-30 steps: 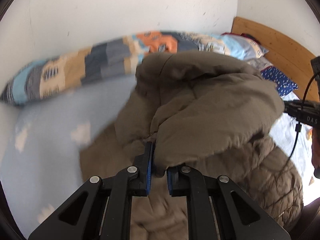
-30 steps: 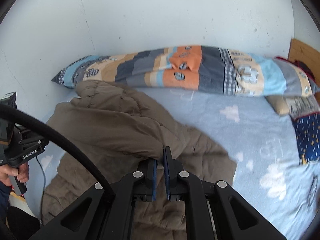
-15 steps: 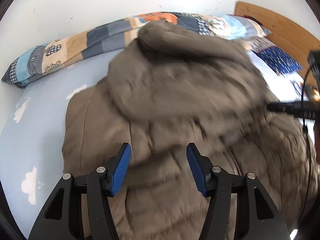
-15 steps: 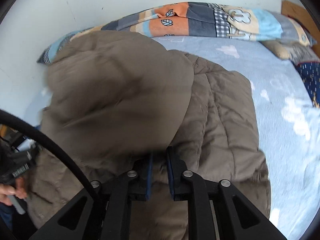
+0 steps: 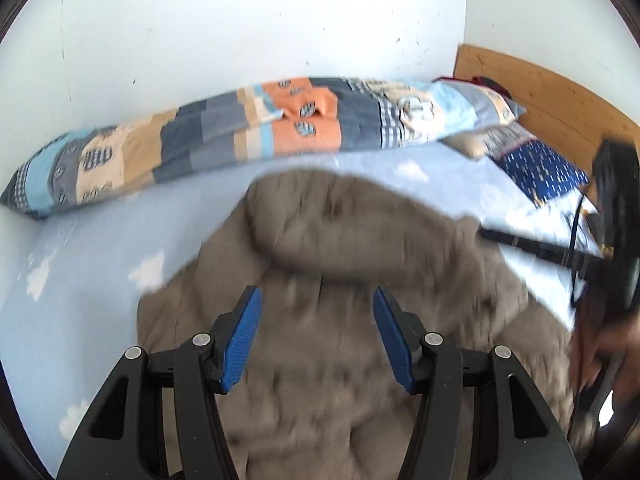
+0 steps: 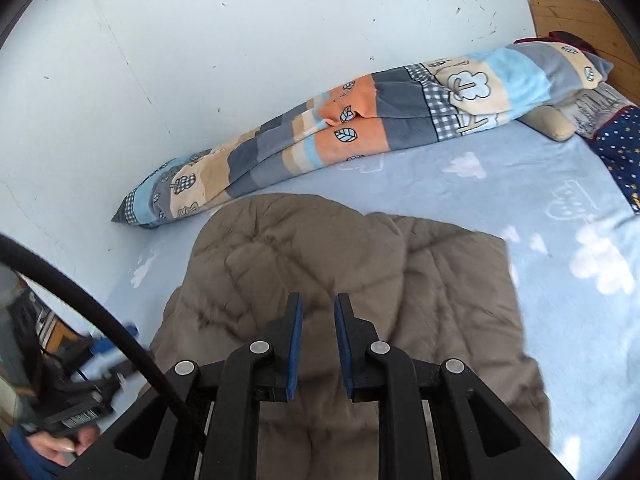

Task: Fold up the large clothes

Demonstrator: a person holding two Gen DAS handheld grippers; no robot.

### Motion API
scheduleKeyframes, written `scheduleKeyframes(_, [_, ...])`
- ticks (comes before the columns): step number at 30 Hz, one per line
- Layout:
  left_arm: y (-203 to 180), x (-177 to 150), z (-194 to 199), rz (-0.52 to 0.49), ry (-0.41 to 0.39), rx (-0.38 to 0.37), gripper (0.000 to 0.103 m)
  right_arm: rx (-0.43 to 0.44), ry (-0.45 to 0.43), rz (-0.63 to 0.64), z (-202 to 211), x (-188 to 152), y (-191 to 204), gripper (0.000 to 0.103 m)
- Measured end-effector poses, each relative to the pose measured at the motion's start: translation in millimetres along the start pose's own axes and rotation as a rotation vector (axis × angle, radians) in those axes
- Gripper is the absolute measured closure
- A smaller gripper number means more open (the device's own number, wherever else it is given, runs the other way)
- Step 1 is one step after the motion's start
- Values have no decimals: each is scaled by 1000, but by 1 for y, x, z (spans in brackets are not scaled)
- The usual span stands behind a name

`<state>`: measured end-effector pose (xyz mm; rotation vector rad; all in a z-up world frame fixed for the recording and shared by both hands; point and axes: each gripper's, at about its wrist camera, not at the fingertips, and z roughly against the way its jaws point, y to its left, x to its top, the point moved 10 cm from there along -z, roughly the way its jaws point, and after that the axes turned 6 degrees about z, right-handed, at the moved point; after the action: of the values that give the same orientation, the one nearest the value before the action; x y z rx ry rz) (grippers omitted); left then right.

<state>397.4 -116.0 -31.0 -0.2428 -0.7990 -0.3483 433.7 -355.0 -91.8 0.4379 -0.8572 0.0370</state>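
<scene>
Two blue-padded fingers of the left gripper (image 5: 316, 336) stood wide apart in the left wrist view, released, with nothing pressed between them. Below and ahead of them the brown quilted jacket (image 5: 360, 248) lay on the light blue bed sheet (image 5: 100, 248), and its upper part was folded over the lower part; this picture was blurred, so the seams were hard to read. A long patchwork pillow (image 5: 260, 136) lay along the white wall (image 5: 240, 20) behind the jacket, apart from it. At the right, a wooden headboard (image 5: 552, 92) and a dark blue dotted cushion (image 5: 540, 168) were visible, and the other gripper with its cable was a dark blur at the right edge.

From the right wrist view, the right gripper (image 6: 318, 344) had its fingers only a little apart, with an empty gap between the pads, so it held nothing. The jacket (image 6: 320, 256) lay flat on the sheet (image 6: 540, 200) just in front of the fingers, near the left end of the patchwork pillow (image 6: 360, 128). A black cable (image 6: 92, 312) crossed the lower left corner, and a hand (image 6: 60, 446) gripped the left gripper's handle there
</scene>
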Motion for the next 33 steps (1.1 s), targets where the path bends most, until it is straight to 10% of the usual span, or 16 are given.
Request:
scheduleKeyframes(10, [4, -54, -107, 138, 203, 32, 46, -17, 181, 39, -68, -36, -4, 85])
scheduleKeyframes(21, [5, -70, -113, 145, 215, 71, 45, -22, 289, 17, -89, -67, -9, 85])
scheduleKeyframes(33, [9, 25, -69, 108, 86, 99, 46, 37, 236, -50, -54, -38, 2, 77])
